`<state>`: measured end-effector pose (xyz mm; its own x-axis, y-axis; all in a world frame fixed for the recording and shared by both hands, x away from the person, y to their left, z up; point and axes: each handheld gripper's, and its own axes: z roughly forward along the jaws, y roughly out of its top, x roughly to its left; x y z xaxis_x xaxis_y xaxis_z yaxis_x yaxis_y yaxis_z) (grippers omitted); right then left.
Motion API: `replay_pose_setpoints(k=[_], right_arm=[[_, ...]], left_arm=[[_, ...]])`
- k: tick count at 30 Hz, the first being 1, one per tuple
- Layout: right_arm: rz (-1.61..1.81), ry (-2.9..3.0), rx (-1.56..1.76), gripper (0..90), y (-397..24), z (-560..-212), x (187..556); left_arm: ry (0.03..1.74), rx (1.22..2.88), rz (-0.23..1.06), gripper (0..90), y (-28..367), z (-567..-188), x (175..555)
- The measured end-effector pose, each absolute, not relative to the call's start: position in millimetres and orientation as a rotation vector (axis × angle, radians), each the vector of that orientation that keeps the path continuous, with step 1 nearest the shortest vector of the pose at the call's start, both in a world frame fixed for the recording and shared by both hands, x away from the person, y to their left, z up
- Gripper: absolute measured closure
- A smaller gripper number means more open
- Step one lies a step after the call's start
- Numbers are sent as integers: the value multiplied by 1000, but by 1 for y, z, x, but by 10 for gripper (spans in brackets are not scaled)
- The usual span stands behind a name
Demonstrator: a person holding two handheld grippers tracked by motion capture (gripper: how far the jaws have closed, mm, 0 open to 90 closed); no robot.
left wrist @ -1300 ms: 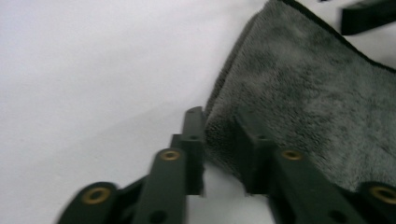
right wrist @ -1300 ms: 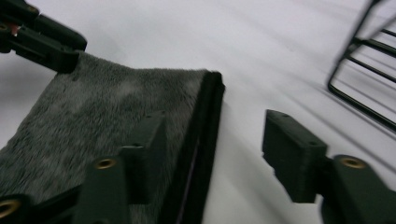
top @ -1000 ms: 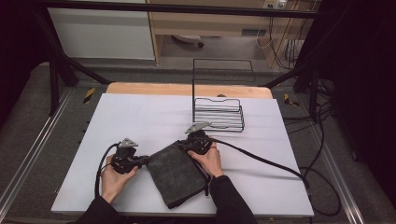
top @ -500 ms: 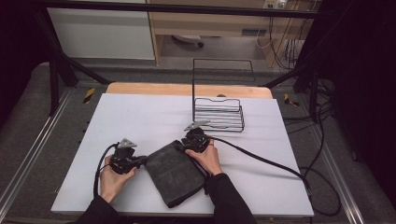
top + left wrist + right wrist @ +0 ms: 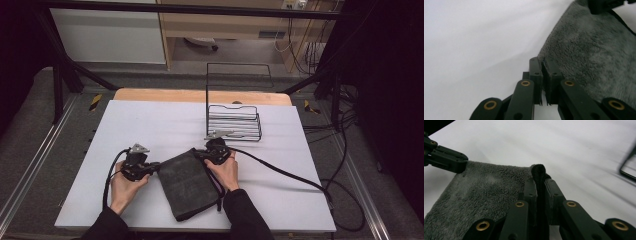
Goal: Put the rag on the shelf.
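- Nowhere can you read any writing: the towel (image 5: 189,182), the table (image 5: 160,125) and the wire rack (image 5: 234,122) carry no label or brand that shows.
- Your wire rack stands at the far side of the table, beyond your right hand (image 5: 224,170); nothing can be made out lying in its basket, and its tall back frame rises upright behind it.
- Your dark grey towel lies folded flat on the white table top near its front edge, between your two hands, turned at a slant to the table's edges.
- Your left gripper (image 5: 150,167) sits at the towel's far left corner, and in the left gripper view its jaws are clenched together with the corner of the pile (image 5: 589,50) pinched between the pads.
- Your right gripper (image 5: 200,155) sits at the towel's far right corner, just in front of the rack; in the right gripper view its jaws have just been closing and now clamp the towel's stitched hem (image 5: 538,173), which bulges up between the pads.
- Your left hand (image 5: 122,185) rests on the table beside the towel's left edge, and your right hand lies over its right edge.
- Each gripper's black cable trails across the table, the right one (image 5: 280,172) running off toward the table's right edge.
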<state>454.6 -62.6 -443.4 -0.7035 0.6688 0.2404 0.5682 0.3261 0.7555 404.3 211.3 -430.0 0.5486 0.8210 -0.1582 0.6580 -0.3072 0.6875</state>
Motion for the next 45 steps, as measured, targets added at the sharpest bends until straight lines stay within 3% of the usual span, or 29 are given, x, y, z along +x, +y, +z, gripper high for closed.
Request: replay_pose_setpoints(k=[14, 22, 24, 26, 36, 41, 45], right_arm=[[1239, 2265, 1387, 811, -113, -444, 423], [1262, 2274, 1326, 707, -116, -450, 425], [1261, 2273, 1323, 673, -116, -449, 425], [1257, 2274, 1301, 628, -118, -447, 425], [1305, 2292, 1260, 351, -129, -437, 423], [1334, 2313, 1294, 322, -127, -440, 431], [1312, 2333, 1321, 363, -123, -450, 441]], left_arm=[[1118, 1999, 276, 830, 163, -435, 437], [1215, 1969, 198, 490, 169, -435, 437], [1226, 1954, 167, 483, 168, -438, 437], [1230, 1955, 175, 483, 166, -441, 439], [1234, 1959, 101, 689, 163, -449, 444], [1232, 1961, 93, 743, 163, -449, 444], [1216, 1978, 105, 770, 162, -449, 443]])
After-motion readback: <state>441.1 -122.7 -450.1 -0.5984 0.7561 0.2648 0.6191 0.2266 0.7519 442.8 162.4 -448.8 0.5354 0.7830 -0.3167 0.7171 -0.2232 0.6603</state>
